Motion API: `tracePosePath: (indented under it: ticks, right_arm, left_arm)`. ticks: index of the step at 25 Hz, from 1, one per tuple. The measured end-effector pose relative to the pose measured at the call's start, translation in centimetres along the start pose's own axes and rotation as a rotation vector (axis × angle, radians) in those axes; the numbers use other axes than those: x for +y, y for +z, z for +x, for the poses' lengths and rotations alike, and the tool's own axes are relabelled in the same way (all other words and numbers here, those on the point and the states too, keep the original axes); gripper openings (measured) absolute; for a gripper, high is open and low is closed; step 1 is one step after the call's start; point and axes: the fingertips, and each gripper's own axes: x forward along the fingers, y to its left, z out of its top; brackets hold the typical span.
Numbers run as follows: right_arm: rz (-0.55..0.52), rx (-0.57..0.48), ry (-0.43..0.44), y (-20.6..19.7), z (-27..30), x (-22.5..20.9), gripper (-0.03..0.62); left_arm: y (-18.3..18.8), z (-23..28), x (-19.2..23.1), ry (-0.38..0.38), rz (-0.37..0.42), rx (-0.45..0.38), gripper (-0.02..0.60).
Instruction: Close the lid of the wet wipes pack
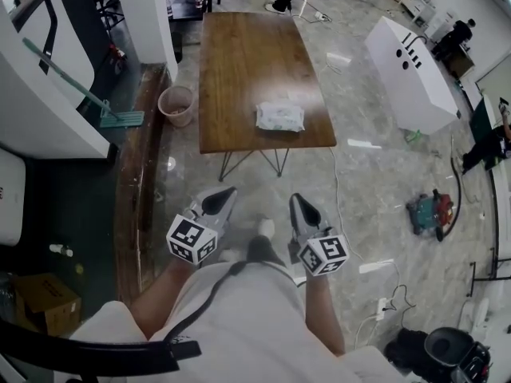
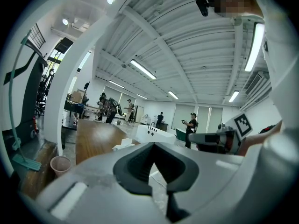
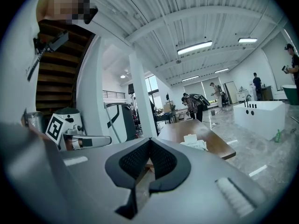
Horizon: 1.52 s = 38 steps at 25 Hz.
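The wet wipes pack (image 1: 280, 117) lies on the near right part of the wooden table (image 1: 239, 46), well ahead of me. In the right gripper view the pack (image 3: 194, 143) shows a white flap standing up on top; in the left gripper view the pack (image 2: 122, 144) is small and far. My left gripper (image 1: 227, 191) and right gripper (image 1: 297, 199) are held side by side close to my body, short of the table and pointing toward it. Both are shut with nothing between the jaws, as the left gripper (image 2: 153, 144) and right gripper (image 3: 149, 140) show in their own views.
A pink bucket (image 1: 176, 104) and a green mop (image 1: 120, 118) stand left of the table by a dark step. A white cabinet (image 1: 411, 70) is at the right, and a red and green machine (image 1: 431, 212) sits on the floor with cables. Several people stand at the back.
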Motion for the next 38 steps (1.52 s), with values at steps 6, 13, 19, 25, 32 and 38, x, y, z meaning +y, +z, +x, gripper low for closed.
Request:
tracePosePath:
  ticks: [6, 13, 19, 25, 32, 38]
  right_arm:
    - [-0.009, 0.006, 0.043, 0.3, 2.3, -0.6, 0.009]
    - [-0.008, 0.012, 0.082, 1.3, 5.5, -3.8, 0.009]
    - [0.012, 0.022, 0.101, 2.2, 7.8, -8.2, 0.009]
    - [0.011, 0.043, 0.156, 3.5, 10.8, -12.0, 0.009]
    - [0.004, 0.069, 0.232, 4.5, 13.4, -15.4, 0.009]
    - [0.022, 0.090, 0.278, 4.4, 14.4, -18.1, 0.009]
  left_arm:
    - [0.2, 0.7, 1.4, 0.037, 0.012, 0.000, 0.003]
    - [1.1, 4.6, 3.1, 0.068, 0.016, 0.002, 0.003]
    - [2.2, 9.4, 3.9, 0.088, 0.016, 0.004, 0.003]
    - [3.5, 14.4, 5.0, 0.123, 0.015, 0.011, 0.003]
    - [3.9, 19.3, 4.9, 0.133, -0.010, 0.029, 0.003]
    - [3.4, 23.2, 4.3, 0.142, -0.026, 0.055, 0.003]
